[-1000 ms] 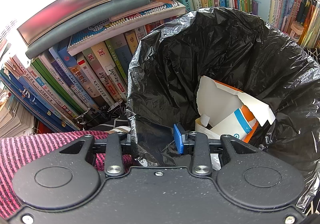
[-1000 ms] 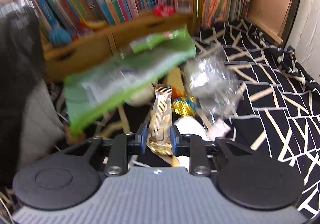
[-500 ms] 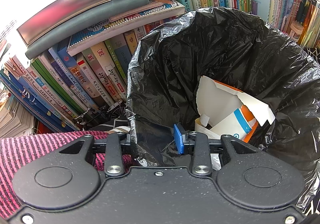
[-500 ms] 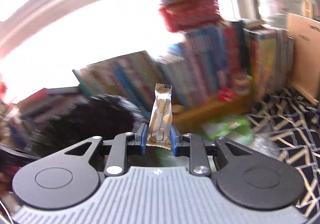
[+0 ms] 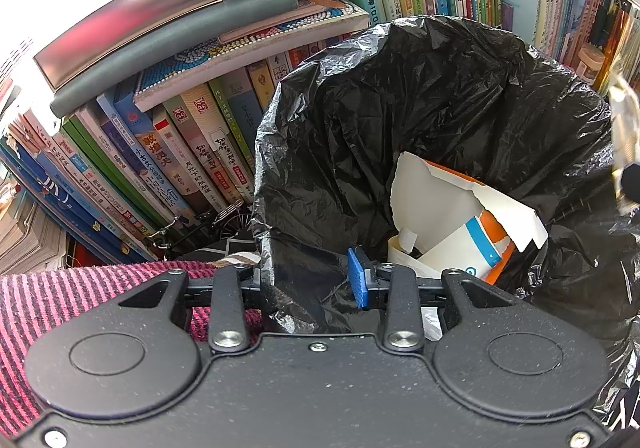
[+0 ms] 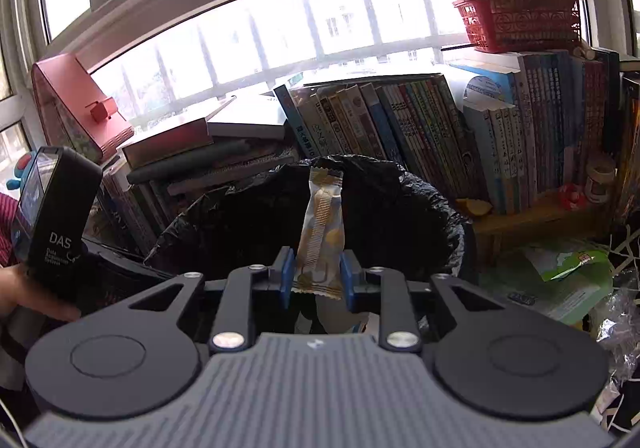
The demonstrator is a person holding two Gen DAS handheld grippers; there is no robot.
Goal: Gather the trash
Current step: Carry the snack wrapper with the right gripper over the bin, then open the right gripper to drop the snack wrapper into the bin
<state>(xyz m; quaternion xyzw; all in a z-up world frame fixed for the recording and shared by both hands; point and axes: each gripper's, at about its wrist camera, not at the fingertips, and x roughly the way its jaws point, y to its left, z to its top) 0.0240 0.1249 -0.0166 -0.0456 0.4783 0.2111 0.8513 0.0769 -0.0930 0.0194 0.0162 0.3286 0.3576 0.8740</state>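
Left gripper (image 5: 316, 280): jaws pinched on the near rim of the black bin liner (image 5: 420, 120), the plastic bunched between the blue pads (image 5: 357, 282); it holds the bag mouth open.

Black bin liner, right wrist view (image 6: 400, 216): stands in front of the row of books, mouth gaping upward.

Torn carton (image 5: 452, 216): white card with orange and blue print, lying inside the liner toward its right side, near the left gripper's fingers.

Right gripper (image 6: 316, 280): jaws opening, with the snack wrapper (image 6: 322, 232) upright between the blue pads (image 6: 286, 280). The pads touch the wrapper's lower edges. It sits in front of and above the liner's mouth.

Snack wrapper: narrow, pale gold and white, crimped ends, lower end between the pads, upper end reaching across the dark bag opening. In the left wrist view it shows only as a blur at the right edge.

Books (image 5: 192, 152): upright spines leaning behind the liner, with a flat stack (image 5: 180, 28) laid across their tops on the left.

Red basket (image 6: 520, 20): far right, on top of the taller books, papers piled in it.

Green packet (image 6: 572, 276): lying at the right, just beside a crumpled clear wrapper (image 6: 616, 324).

Striped pink cloth (image 5: 80, 300): near left, beside the left gripper.

Person's hand (image 6: 28, 292): at the left edge, on the left gripper's body.
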